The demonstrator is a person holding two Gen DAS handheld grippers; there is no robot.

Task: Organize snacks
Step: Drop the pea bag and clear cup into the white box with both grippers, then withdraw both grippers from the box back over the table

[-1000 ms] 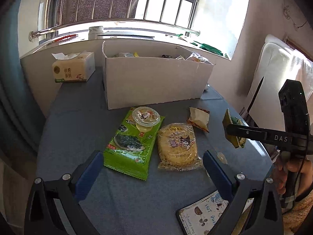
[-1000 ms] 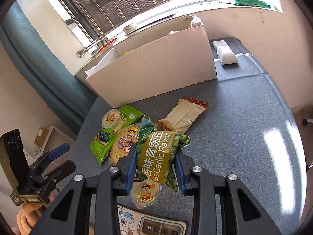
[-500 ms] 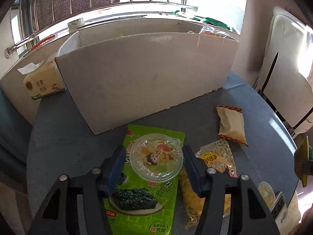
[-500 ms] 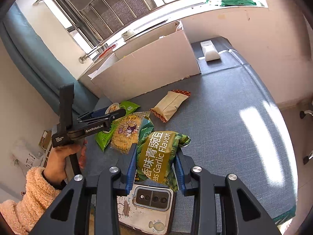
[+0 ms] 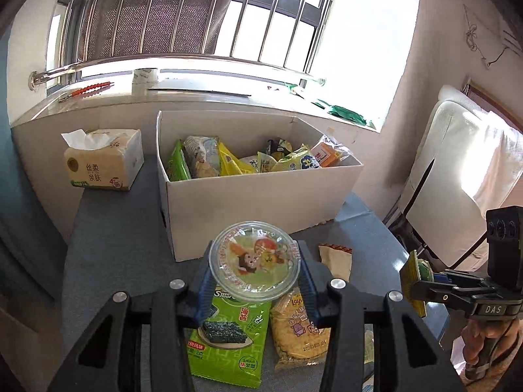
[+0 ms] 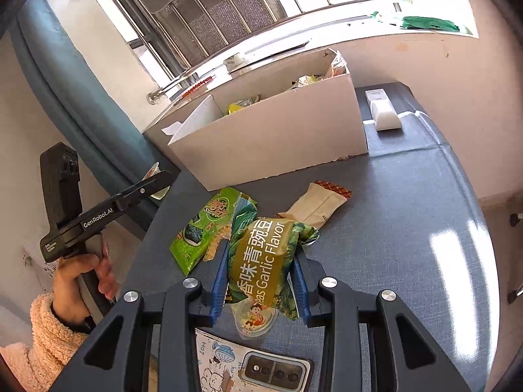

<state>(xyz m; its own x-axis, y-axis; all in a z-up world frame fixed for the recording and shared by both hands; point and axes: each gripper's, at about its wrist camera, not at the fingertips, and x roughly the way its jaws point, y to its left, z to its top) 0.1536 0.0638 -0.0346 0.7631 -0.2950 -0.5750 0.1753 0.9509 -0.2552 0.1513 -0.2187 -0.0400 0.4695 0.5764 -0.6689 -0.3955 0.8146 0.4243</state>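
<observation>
left wrist, jelly cup clamped between jaws, above table

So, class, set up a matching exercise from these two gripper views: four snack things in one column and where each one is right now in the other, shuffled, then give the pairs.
Things
1. jelly cup
2. garlic pea bag
3. seaweed pack
4. tissue pack

Places
A. beside the white box, on its left in the left wrist view
B. between the left gripper pads
C. flat on the blue table
D. between the right gripper pads

Pairs: 1-B, 2-D, 3-C, 4-A
</observation>
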